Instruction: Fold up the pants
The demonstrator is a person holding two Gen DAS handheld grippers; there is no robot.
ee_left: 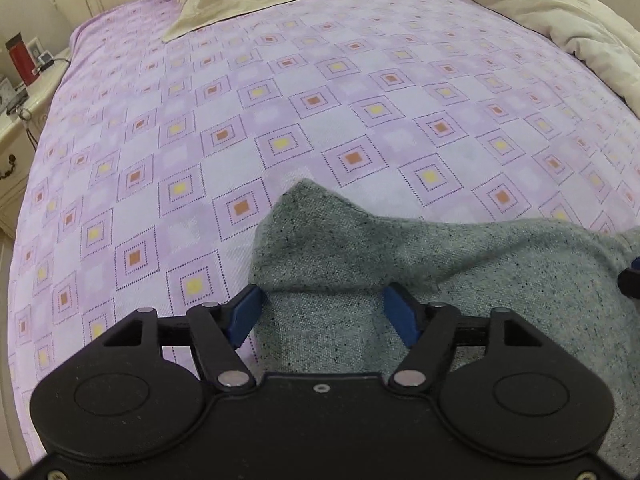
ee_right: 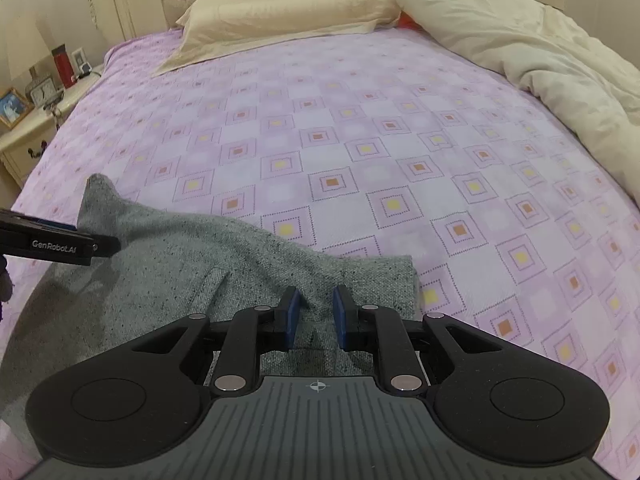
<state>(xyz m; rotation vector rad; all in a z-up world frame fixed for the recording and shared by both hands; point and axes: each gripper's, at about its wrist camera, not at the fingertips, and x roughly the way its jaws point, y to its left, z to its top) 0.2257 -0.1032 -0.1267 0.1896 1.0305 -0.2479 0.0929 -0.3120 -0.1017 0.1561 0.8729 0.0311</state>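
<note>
- Grey speckled pants (ee_right: pixel 192 264) lay on the bed (ee_right: pixel 360 140) at its near edge, under both my tongs.
- My left tongs (ee_left: pixel 320 306) stood wide apart, straddling a raised hump of cloth without pinching it.
- My right tongs (ee_right: pixel 314 310) were apart too, though narrower, with the fabric between the fingers.
- To fold well, I judged both should clamp one edge together and lift evenly.
- Count: one pair of pants, two tongs, one pillow (ee_right: pixel 280 12), one cream duvet (ee_right: pixel 540 52).

The bed (ee_right: pixel 360 128) has a purple sheet with little squares. On it lie the gray pants (ee_right: pixel 192 264) near the front, 1 cream pillow (ee_right: pixel 280 16) at the back, and a cream blanket (ee_right: pixel 540 64) on the right.
</note>
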